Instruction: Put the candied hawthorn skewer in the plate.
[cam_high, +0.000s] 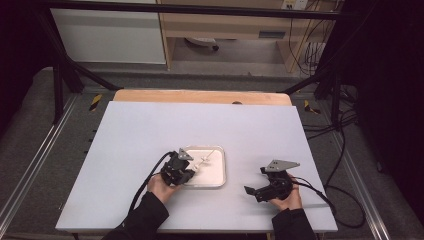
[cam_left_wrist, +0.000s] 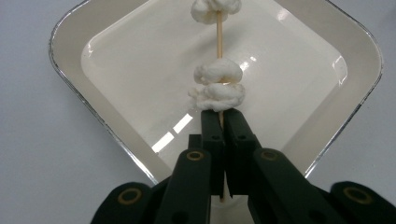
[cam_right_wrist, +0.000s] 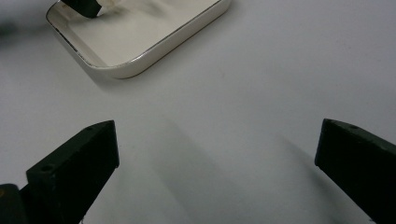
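Thin wooden skewer (cam_left_wrist: 219, 35) threaded with soft white marshmallow lumps (cam_left_wrist: 217, 84), over shallow square white dish (cam_left_wrist: 70, 65) on pale table (cam_high: 125, 130): likely light, brittle, squashy; best gripped on bare stick. Left gripper (cam_left_wrist: 223, 122) pinching stick; right gripper (cam_right_wrist: 217, 144) spread, empty.

A thin wooden skewer (cam_left_wrist: 219, 35) threaded with white, puffy marshmallow pieces (cam_left_wrist: 217, 84): two lumps bunched together just beyond the clamped end, and another farther along the stick. The skewer extends over the basin of a white, square tray (cam_left_wrist: 70, 56) with rounded corners and a glossy interior, its clamped end near the tray's near rim, its far end toward the tray's centre.
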